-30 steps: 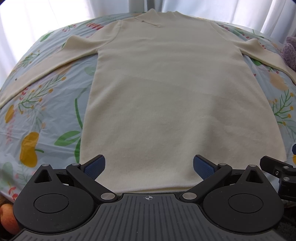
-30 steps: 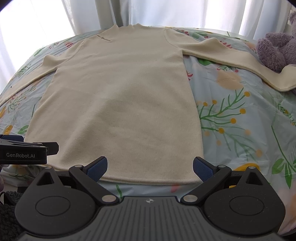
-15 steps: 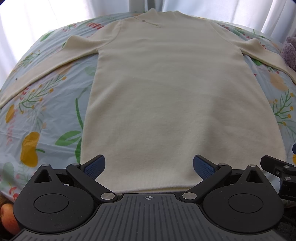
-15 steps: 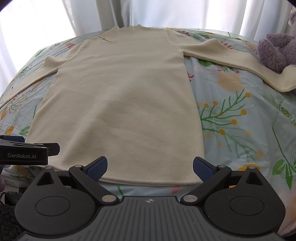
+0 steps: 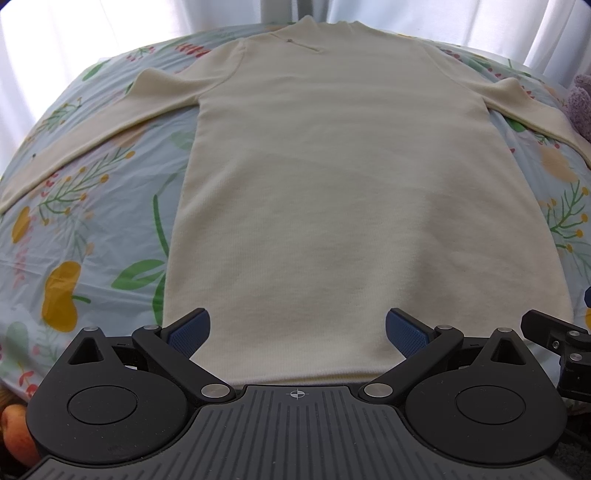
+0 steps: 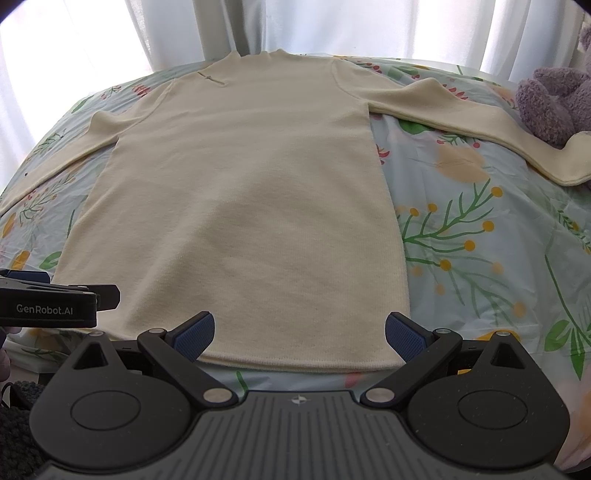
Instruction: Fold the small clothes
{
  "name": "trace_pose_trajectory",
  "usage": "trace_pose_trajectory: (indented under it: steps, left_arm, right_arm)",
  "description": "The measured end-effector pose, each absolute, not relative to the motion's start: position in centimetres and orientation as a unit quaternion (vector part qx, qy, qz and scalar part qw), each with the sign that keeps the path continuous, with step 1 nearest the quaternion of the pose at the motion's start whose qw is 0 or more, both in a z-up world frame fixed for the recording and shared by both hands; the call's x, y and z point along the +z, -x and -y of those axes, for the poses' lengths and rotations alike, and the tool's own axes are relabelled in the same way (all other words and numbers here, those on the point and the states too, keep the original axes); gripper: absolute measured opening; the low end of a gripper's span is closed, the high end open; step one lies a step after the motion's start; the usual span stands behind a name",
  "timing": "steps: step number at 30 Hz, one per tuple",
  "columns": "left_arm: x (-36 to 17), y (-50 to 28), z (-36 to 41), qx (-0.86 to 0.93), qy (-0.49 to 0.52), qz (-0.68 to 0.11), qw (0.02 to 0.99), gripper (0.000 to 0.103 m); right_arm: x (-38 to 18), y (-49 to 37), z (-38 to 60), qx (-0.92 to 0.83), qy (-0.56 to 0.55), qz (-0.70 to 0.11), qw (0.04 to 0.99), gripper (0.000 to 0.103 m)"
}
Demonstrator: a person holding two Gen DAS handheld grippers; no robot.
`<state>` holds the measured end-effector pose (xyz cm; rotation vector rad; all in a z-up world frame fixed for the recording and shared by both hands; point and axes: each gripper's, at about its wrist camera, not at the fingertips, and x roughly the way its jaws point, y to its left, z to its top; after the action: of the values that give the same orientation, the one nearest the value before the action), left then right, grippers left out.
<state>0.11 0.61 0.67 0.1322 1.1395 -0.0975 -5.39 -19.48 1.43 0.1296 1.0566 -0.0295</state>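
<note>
- Left gripper (image 5: 297,330) is held level at the near hem, jaws spread wide and gripping nothing, blue pads (image 5: 188,332) over the sweater's lower left part.
- Right gripper (image 6: 299,332) sits beside it at the same hem, likewise spread and empty.
- Cream sweater (image 6: 243,206) lies flat on a floral sheet (image 6: 480,258), collar far, sleeves spread.
- Right cuff touches a purple plush toy (image 6: 550,103); white curtains (image 6: 369,26) hang behind.

Black left tool (image 5: 297,332): blue textured pads, silver pivot screws, ribbed grey housing; right tool (image 6: 299,334) identical, "GenRobot.AI" printed white.
</note>
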Motion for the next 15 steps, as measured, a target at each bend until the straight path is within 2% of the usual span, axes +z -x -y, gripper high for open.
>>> trace_pose_trajectory:
  steps: [15]
  left_arm:
    - [0.56, -0.35, -0.58, -0.046, -0.063, -0.542, 0.836, 0.103]
  right_arm:
    - [1.4, 5.13, 19.41, -0.012, -0.064, -0.506, 0.86, 0.099]
